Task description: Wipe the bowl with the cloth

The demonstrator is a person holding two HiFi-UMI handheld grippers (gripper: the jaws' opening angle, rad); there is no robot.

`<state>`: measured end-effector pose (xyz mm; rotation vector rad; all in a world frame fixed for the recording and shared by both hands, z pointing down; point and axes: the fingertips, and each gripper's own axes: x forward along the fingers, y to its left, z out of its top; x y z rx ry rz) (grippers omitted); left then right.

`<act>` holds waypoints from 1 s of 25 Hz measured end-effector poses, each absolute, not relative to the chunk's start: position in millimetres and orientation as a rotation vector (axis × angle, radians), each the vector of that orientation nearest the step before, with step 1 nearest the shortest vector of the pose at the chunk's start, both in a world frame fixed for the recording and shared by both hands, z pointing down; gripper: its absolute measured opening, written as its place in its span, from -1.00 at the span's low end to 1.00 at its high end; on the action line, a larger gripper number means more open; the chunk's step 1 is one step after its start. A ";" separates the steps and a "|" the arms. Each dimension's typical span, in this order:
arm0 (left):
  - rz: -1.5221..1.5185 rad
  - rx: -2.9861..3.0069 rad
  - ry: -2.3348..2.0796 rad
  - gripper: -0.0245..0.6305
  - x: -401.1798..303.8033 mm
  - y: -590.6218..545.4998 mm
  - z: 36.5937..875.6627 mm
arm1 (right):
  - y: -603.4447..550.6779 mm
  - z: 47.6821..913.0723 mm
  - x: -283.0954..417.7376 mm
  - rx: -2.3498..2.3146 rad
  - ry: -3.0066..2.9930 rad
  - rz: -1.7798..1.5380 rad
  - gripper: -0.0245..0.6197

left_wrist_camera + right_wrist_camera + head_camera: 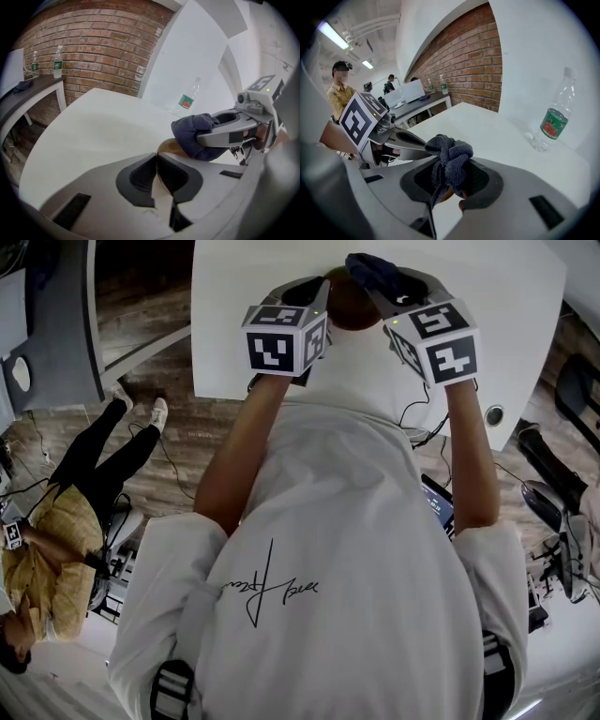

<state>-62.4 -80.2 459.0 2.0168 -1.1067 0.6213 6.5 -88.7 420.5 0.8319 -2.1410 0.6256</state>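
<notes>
Both bare forearms reach straight forward from the sleeves of a white shirt (pixel 375 549) and draw in toward each other over the middle of the white tabletop (pixel 497 324), so the two grippers meet nose to nose. Their marker cubes, the left cube (pixel 284 338) and the right cube (pixel 439 341), face up toward the head camera. The left gripper (pixel 156 159) comes in from the left side with its jaws clenched on the thin rim of the brown bowl (pixel 352 304), and the tan wall of the bowl runs down between the two dark pads. The right gripper (pixel 451 176) comes in from the other side with its jaws clamped on a bunched dark blue cloth (pixel 192 133). The wad bulges out past the jaw tips and presses against the bowl just beside the left gripper's hold. Whether the bowl touches the tabletop or is held clear of it cannot be told. A clear plastic bottle (pixel 553 121) stands upright toward the tabletop's far edge by the white wall, well apart from the bowl. Its label is green with a red mark, and the print is too small to read. Across the shirt front runs a dark handwritten script (pixel 267 589), like a signature, which is not legible from this angle.
</notes>
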 end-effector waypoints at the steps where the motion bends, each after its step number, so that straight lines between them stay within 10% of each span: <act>1: 0.623 2.016 -1.108 -0.91 -62.0 -80.2 459.0 | -88.3 420.5 8.0 0.834 -2.143 0.634 -0.60; 25: 0.622 2.007 -1.125 -0.91 -63.2 -79.7 459.0 | -65.6 419.1 20.7 0.858 -2.161 0.719 -0.60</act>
